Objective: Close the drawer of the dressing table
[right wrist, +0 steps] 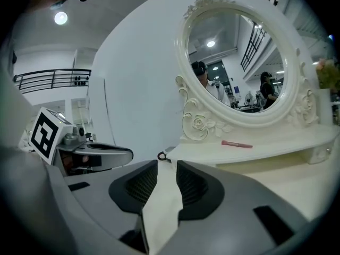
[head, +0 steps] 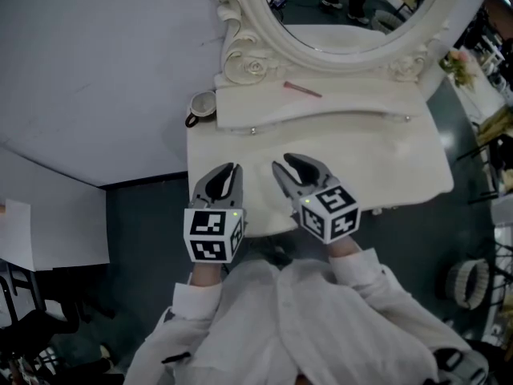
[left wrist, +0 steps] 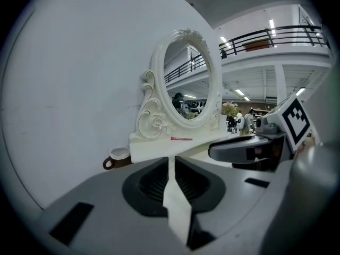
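The white dressing table [head: 385,159] carries an oval mirror [head: 353,6] and a raised shelf with a pink stick [head: 302,90] on it. Both grippers hover side by side over the near part of the tabletop, pointing at the mirror. My left gripper [head: 232,169] [left wrist: 171,161] leaves only a thin slit between its jaws, and nothing is in it. My right gripper [head: 287,165] [right wrist: 169,163] stands wider apart, also empty. The drawer front lies under the tabletop edge and behind my grippers, so I cannot make it out.
A brown-handled cup [head: 202,105] sits at the table's back left corner against the grey wall. Flowers [head: 457,62] and a wire basket [head: 469,283] stand to the right on the dark floor. A white panel [head: 48,231] leans at the left.
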`<state>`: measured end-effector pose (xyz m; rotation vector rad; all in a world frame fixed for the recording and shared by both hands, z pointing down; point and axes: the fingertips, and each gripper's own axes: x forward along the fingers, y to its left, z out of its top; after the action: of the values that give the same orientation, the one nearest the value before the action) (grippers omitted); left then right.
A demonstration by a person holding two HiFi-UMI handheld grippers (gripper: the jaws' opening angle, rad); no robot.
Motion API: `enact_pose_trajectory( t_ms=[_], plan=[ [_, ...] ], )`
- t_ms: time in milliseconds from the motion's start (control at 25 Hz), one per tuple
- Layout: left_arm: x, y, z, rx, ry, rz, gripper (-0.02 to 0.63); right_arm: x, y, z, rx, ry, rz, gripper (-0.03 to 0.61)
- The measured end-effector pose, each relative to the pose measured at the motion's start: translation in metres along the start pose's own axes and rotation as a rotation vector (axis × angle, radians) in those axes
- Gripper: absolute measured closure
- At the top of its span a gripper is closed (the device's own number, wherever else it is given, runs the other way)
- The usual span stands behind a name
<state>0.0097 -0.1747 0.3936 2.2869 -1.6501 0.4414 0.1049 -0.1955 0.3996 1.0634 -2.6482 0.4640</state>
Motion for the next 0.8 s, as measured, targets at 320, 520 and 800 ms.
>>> enact_pose_trajectory(
  t_ms=[320, 520, 800],
  plan=[
    [-0.024, -0.031, -0.006, -0.018, -0.038, -0.058, 0.595, -0.032, 0.014, -0.006, -0.016, -0.047, 0.003, 0.563],
    [-0.035, -0.05, -0.017, -0.018, -0.018, -0.081, 0.6, -0.051, 0.027, -0.012, 0.004, -0.054, 0.035, 0.571],
    [-0.043, -0.068, -0.033, -0.021, 0.026, -0.096, 0.604, -0.065, 0.042, -0.028, -0.004, -0.009, 0.066, 0.571]
  ],
)
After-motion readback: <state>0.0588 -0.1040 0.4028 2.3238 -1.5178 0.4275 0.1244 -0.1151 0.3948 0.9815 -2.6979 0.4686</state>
